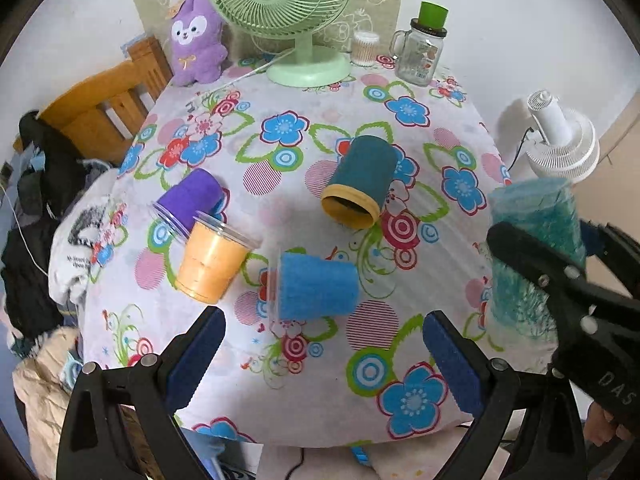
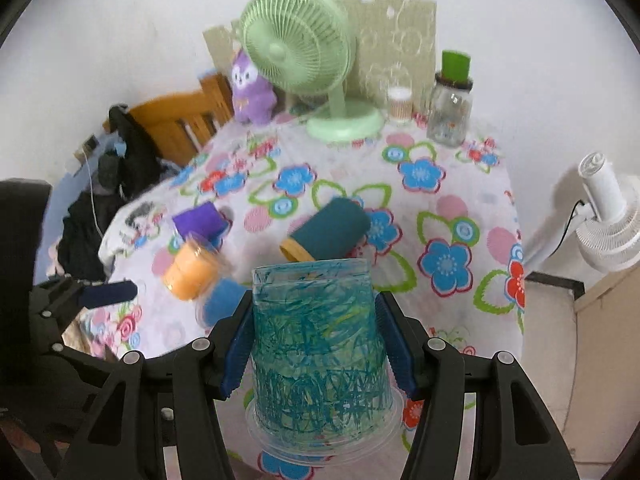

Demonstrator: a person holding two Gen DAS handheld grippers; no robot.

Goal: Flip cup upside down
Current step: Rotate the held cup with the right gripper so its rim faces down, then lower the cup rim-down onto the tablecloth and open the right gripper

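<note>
My right gripper (image 2: 316,344) is shut on a clear plastic cup with teal scribbles (image 2: 320,344), held rim down and base up over the near right part of the table; it also shows in the left wrist view (image 1: 532,248). My left gripper (image 1: 324,356) is open and empty above the near table edge, just short of a blue cup (image 1: 316,286) lying on its side. An orange cup (image 1: 210,260) stands upright. A purple cup (image 1: 190,200) and a dark teal cup with a yellow rim (image 1: 360,182) lie on their sides.
The table has a floral cloth (image 1: 280,400). At the back stand a green fan (image 1: 296,20), a purple plush toy (image 1: 196,40), a glass jar with a green cap (image 1: 422,46) and a small container (image 1: 365,48). A wooden chair (image 1: 100,108) is at left, a white fan (image 1: 560,140) at right.
</note>
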